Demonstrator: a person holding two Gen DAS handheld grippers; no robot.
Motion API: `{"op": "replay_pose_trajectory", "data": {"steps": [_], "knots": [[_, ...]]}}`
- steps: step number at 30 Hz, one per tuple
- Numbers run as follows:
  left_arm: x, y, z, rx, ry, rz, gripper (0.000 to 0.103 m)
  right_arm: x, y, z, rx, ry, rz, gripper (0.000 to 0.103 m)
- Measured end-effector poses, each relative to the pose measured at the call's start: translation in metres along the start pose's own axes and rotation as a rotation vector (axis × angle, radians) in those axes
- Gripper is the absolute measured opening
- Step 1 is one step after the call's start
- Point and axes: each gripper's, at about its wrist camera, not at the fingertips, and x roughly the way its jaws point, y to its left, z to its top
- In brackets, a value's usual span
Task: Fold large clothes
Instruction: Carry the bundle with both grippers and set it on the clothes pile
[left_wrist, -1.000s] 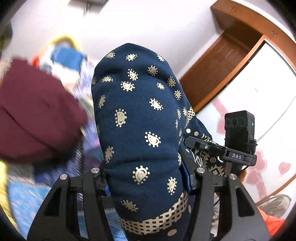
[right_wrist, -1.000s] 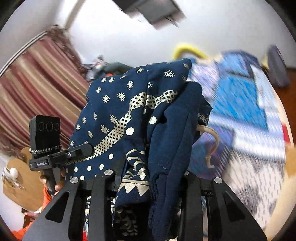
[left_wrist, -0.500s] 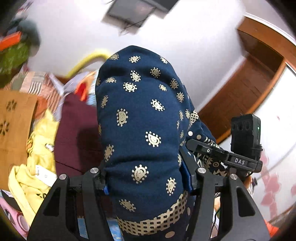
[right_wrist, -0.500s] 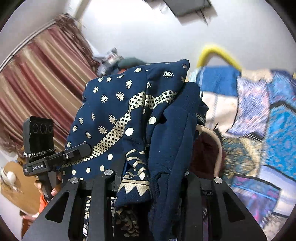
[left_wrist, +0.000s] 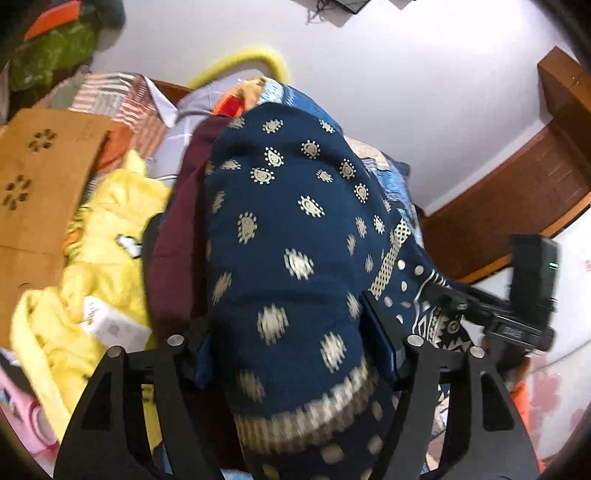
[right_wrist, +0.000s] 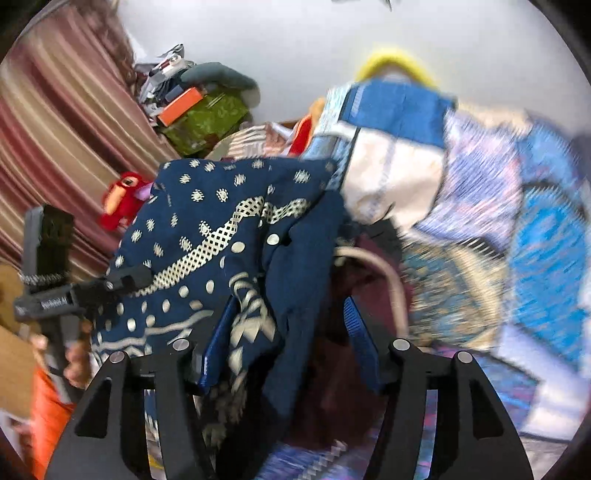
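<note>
Both grippers point steeply down over a bed piled with clothes.

Left gripper (left_wrist: 291, 350): jaws opening. A thick roll of the navy gold-print garment (left_wrist: 291, 236) fills the gap between its 2 fingers (left_wrist: 384, 343). Fabric is against both pads, so it reads as gripped, though loosening.

Right gripper (right_wrist: 286, 339): jaws opening. The garment's edge drapes over the left-side blue pad (right_wrist: 218, 343); the right-side pad stands clear of the cloth with a gap showing. Released, cloth hanging between the fingers.

The garment spans both grippers, bunched, above a maroon garment (left_wrist: 177, 236) and beside a yellow garment (left_wrist: 107, 236). The blue patterned bedspread (right_wrist: 517, 229) lies to the right.

A hand (right_wrist: 75, 354) holds the left gripper's handle, seen at the left edge of the right wrist view, orange sleeve (right_wrist: 48, 428) below it.
</note>
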Motion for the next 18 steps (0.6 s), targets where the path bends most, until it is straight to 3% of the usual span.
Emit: {"op": "replay_pose_trajectory", "data": {"steps": [4, 8, 13, 18], "knots": [[-0.043, -0.029, -0.01, 0.072, -0.063, 0.143, 0.069, -0.042, 0.021, -0.01, -0.106, -0.085, -0.105, 0.056], [-0.094, -0.079, -0.04, 0.201, -0.19, 0.262, 0.069, -0.088, 0.043, -0.028, -0.157, -0.171, -0.099, 0.056], [-0.156, -0.151, -0.096, 0.372, -0.346, 0.246, 0.069, -0.141, 0.077, -0.04, -0.175, -0.316, -0.039, 0.056], [-0.22, -0.219, -0.168, 0.482, -0.557, 0.26, 0.069, -0.206, 0.109, -0.085, -0.201, -0.528, -0.035, 0.056]]}}
